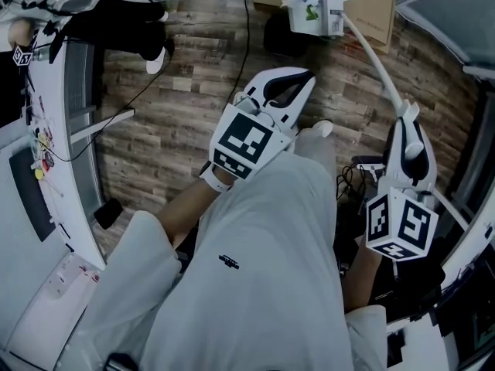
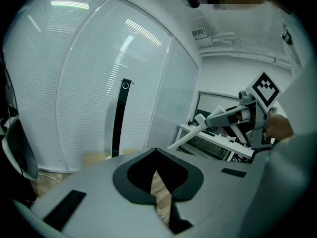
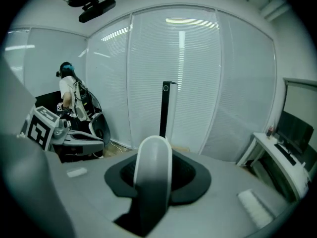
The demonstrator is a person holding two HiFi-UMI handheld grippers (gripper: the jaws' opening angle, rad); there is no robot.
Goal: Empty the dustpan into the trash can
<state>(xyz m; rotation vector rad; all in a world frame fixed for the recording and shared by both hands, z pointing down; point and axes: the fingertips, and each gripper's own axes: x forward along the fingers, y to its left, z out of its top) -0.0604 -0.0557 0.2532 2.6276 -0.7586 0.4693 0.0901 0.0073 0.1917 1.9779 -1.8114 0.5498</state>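
The dustpan [image 1: 313, 10] is hard to read. It sits small and washed out at the top edge of the head view. In the left gripper view the grey body of the left gripper [image 2: 159, 182] hides it, so only its long handle [image 1: 377, 56] shows there. Just left of the dustpan lies a dark rounded thing [image 1: 280, 33], too dim to name. To the right of the dustpan a cardboard box [image 1: 379, 6] is cut off by the frame. Nearer than the dustpan, the person's pale garment [image 1: 263, 269] covers much of the wooden floor [image 1: 170, 107]

Counted: one dustpan on one handle, two grippers, one cardboard box, and one other person [image 3: 67, 90] standing far off in the right gripper view

The dustpan is a pale, boxy scoop with green and white scraps showing in it. It hangs over the floor planks at the far end of a slim white handle that curves back toward the person. Whether it touches the floor cannot be told from above

The right gripper [image 1: 407, 122] is at the end of the handle away from the dustpan, clenched on the rounded white grip, which fills the space between its jaws. The left gripper, closer to the dustpan and below and left of it in the head view, grasps nothing. Its jaws stand a narrow slit apart, with only floor planks showing through
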